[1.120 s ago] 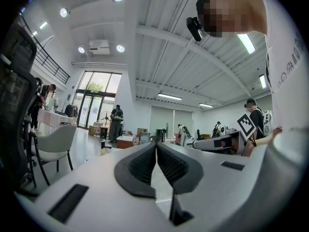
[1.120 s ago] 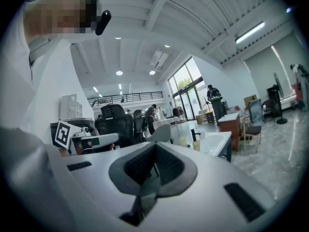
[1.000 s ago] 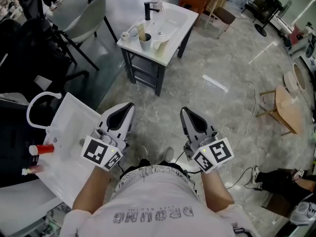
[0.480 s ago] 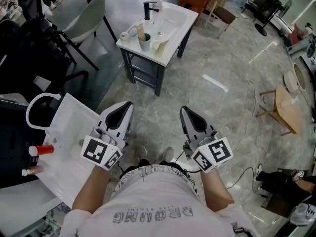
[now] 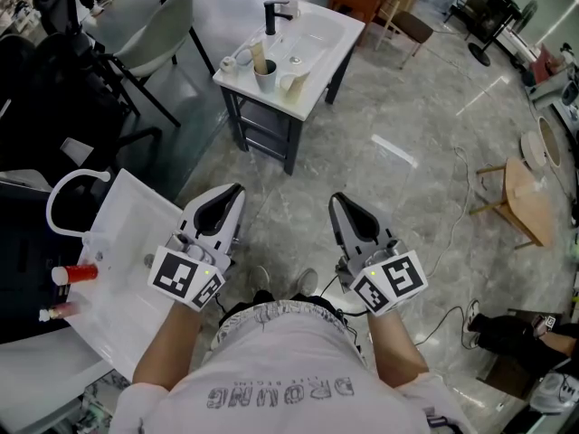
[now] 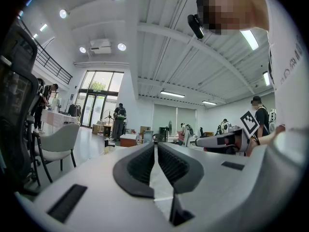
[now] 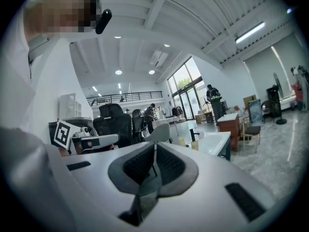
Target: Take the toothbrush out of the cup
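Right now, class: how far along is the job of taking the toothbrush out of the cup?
Done: nothing; the toothbrush stands in the cup on the washstand across the floor. In hand: nothing; the left gripper is shut and empty, the right gripper is opening its fingers, nothing between them, both close to the person's body. Left: walk over, grip the toothbrush, lift it out.

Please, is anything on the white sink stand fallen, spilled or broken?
Nothing stands out. The cup stands upright near the front edge of the sink stand, with a tan stick, probably the toothbrush, standing in it. No spill or damage shows, though it is far and small.
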Available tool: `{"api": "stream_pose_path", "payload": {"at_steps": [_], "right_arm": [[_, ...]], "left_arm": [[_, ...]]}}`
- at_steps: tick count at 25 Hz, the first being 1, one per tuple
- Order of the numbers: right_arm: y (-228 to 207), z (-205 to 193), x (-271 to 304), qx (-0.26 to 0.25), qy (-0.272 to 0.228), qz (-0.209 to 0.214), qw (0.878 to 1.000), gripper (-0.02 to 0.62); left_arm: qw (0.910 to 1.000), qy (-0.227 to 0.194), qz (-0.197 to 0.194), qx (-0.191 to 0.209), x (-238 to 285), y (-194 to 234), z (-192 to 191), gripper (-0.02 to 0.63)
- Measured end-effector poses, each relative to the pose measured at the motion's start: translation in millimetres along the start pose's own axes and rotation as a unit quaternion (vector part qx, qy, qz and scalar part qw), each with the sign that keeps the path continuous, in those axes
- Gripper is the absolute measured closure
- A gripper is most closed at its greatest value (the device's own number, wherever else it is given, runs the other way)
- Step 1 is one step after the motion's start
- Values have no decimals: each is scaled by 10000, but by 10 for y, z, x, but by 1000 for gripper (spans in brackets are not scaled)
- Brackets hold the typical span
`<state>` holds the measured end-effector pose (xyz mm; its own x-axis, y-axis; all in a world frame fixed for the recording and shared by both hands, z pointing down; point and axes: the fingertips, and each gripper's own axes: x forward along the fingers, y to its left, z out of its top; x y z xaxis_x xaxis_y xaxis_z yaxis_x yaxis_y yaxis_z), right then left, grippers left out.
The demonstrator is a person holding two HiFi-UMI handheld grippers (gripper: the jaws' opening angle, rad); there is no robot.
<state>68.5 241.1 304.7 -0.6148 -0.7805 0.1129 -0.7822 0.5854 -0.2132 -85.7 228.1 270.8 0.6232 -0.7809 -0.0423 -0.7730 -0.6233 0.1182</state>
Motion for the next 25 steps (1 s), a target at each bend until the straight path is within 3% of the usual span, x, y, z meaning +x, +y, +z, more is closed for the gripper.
{"api": "stream_pose_path", "payload": {"at_steps": [16, 25], "right_arm": [[-5, -36, 35, 4, 55, 10, 10000, 538], [-13, -39, 16, 23, 30, -32, 10000, 523]], "left_arm": [[9999, 88, 25, -43, 12, 26, -55, 577], [9999, 108, 52, -52, -2, 28, -72, 515]]}}
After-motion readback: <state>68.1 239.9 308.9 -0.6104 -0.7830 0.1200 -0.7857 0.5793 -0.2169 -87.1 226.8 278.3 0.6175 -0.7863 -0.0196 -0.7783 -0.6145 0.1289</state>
